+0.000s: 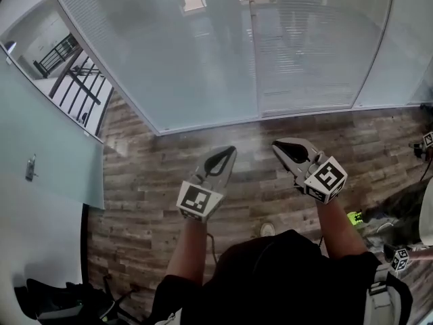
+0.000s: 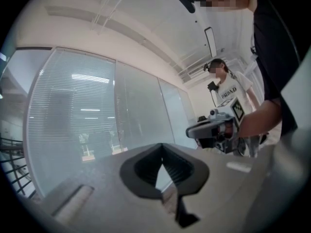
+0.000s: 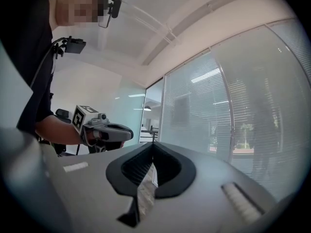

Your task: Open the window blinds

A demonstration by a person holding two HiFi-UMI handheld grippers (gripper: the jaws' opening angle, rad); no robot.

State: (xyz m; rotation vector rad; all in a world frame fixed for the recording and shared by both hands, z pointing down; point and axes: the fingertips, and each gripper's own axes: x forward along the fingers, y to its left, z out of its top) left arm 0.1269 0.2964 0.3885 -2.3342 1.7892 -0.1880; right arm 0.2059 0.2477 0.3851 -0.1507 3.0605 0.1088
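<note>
Hovering over the wooden floor (image 1: 145,181), the left gripper (image 1: 224,156) has its jaws pressed together on nothing. The right gripper (image 1: 281,147) beside it is likewise closed and empty. The window blinds (image 1: 304,46) hang ahead behind glass, slats down and untouched, so the task looks barely begun.

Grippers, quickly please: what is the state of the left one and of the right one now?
Left gripper: closed, holding nothing.
Right gripper: closed, holding nothing.
</note>
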